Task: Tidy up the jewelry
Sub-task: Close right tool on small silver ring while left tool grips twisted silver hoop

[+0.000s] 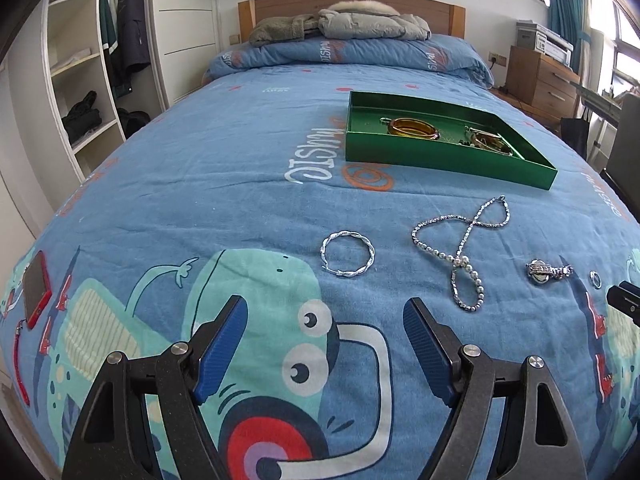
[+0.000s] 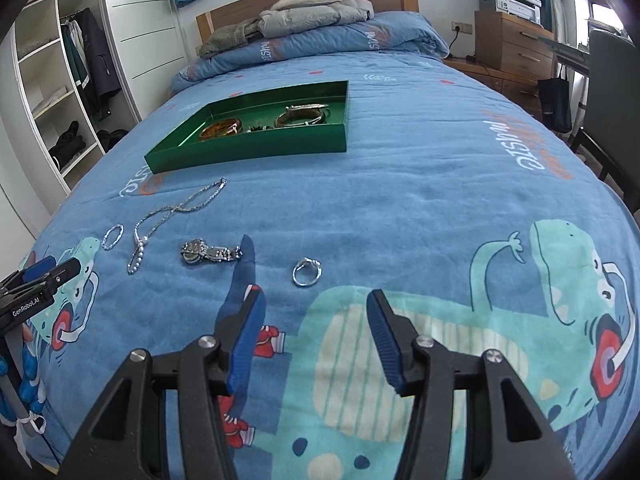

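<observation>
A green tray (image 1: 440,156) (image 2: 248,148) lies on the bed with an amber bangle (image 1: 412,127) (image 2: 220,128) and gold jewelry (image 1: 486,140) (image 2: 302,117) inside. On the quilt near me lie a twisted silver bracelet (image 1: 348,254) (image 2: 112,237), a silver bead necklace (image 1: 464,240) (image 2: 176,212), a watch (image 1: 548,273) (image 2: 210,253) and a small silver ring (image 1: 596,279) (image 2: 306,272). My left gripper (image 1: 324,316) is open and empty, just short of the bracelet. My right gripper (image 2: 316,304) is open and empty, just short of the ring.
A red phone (image 1: 36,290) lies at the bed's left edge. Folded quilt and jackets (image 1: 352,24) sit at the headboard. Open wardrobe shelves (image 1: 80,80) stand left; a wooden drawer unit (image 1: 540,76) and a chair (image 2: 612,100) stand right.
</observation>
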